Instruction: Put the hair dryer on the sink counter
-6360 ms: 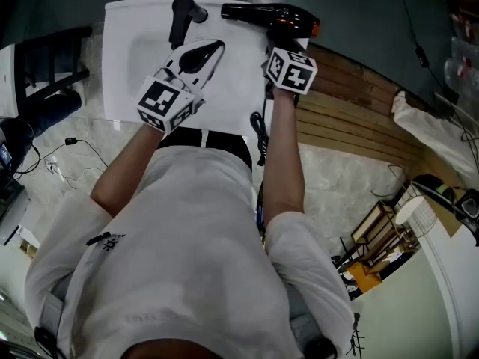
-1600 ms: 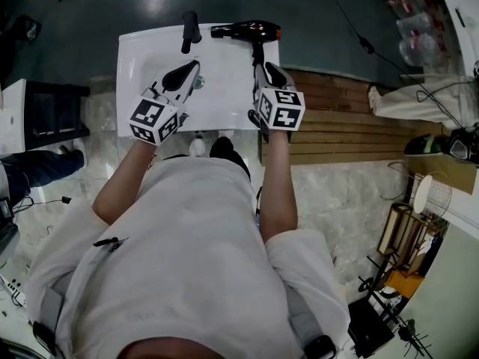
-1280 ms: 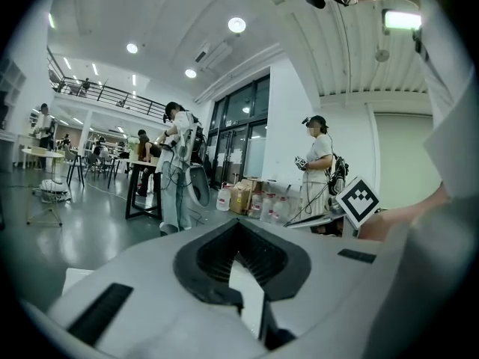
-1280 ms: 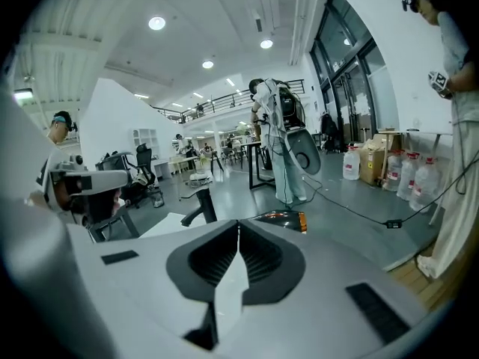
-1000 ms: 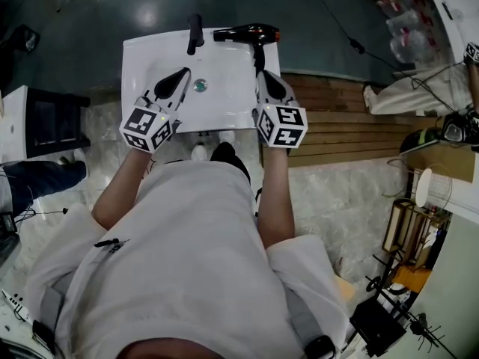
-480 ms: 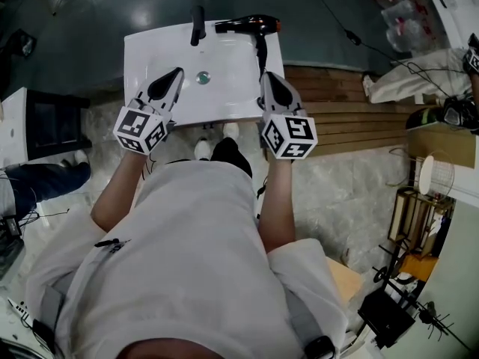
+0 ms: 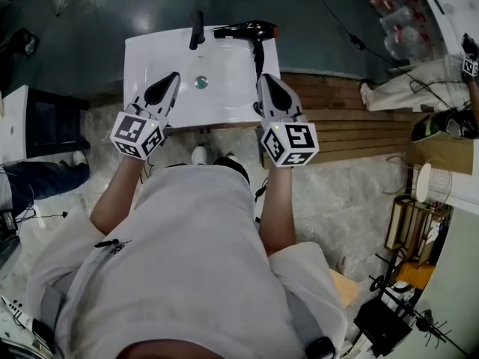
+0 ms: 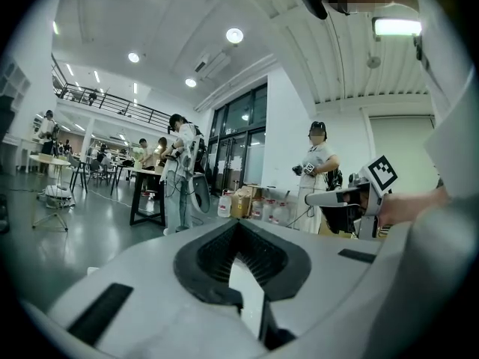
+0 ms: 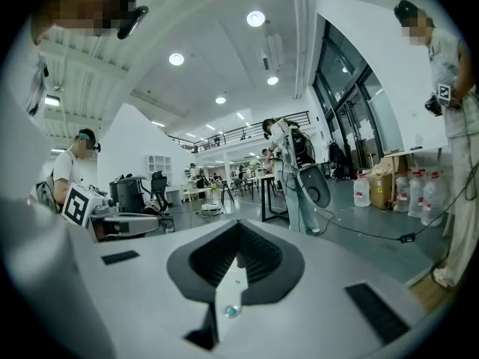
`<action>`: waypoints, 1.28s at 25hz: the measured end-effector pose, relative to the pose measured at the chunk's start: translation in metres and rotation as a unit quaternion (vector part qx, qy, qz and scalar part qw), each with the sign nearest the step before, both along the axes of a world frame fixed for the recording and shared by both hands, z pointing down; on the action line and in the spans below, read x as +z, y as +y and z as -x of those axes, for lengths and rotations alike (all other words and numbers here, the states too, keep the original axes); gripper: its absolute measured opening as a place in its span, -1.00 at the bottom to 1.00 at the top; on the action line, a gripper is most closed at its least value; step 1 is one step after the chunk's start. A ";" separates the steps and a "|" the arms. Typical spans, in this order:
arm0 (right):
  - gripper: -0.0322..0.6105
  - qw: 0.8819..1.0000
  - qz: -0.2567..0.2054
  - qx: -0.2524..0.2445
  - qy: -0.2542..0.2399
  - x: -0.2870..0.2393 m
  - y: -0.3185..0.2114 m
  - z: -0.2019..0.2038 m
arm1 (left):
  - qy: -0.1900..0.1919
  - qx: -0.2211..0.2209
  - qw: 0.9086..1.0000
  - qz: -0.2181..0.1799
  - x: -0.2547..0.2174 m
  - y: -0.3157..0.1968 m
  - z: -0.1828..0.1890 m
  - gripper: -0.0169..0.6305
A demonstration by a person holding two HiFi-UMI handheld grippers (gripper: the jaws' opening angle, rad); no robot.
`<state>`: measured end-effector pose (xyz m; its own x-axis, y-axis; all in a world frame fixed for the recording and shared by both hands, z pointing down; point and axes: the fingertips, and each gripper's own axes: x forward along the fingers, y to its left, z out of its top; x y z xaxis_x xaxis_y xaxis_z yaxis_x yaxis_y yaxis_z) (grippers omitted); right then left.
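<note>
The black hair dryer (image 7: 247,30) with an orange nozzle end lies on the back right of the white sink counter (image 7: 142,54), its handle pointing toward me. No gripper touches it. My left gripper (image 7: 171,78) hovers over the basin's near left, its jaws together and empty (image 8: 238,226). Over the counter's near right edge, just short of the dryer's handle, my right gripper (image 7: 263,81) also stands shut with nothing in it (image 9: 238,229). Both gripper views look out level into the room, not at the sink.
A black faucet (image 7: 196,30) stands at the basin's back and a drain (image 7: 200,82) sits in its middle. Wooden slats (image 7: 337,103) lie right of the sink. People (image 8: 316,172) stand among tables (image 8: 142,193) and water jugs (image 9: 408,193) in the hall.
The right gripper let go of the hair dryer, which stays on the counter. Both grippers drew back from the sink toward my body over the last second.
</note>
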<state>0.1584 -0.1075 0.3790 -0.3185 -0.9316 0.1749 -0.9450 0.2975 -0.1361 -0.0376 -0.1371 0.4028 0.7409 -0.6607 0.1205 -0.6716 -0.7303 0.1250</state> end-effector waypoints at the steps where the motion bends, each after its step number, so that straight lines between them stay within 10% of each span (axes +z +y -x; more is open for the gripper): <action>1: -0.88 1.000 0.000 -0.005 -0.002 -0.001 0.000 0.000 | 0.000 -0.004 1.000 -0.001 -0.001 0.000 0.000 -0.94; 32: -0.88 0.998 -0.011 -0.060 -0.024 -0.001 0.011 -0.041 | -0.013 -0.078 0.997 -0.010 -0.025 0.007 -0.032 -0.94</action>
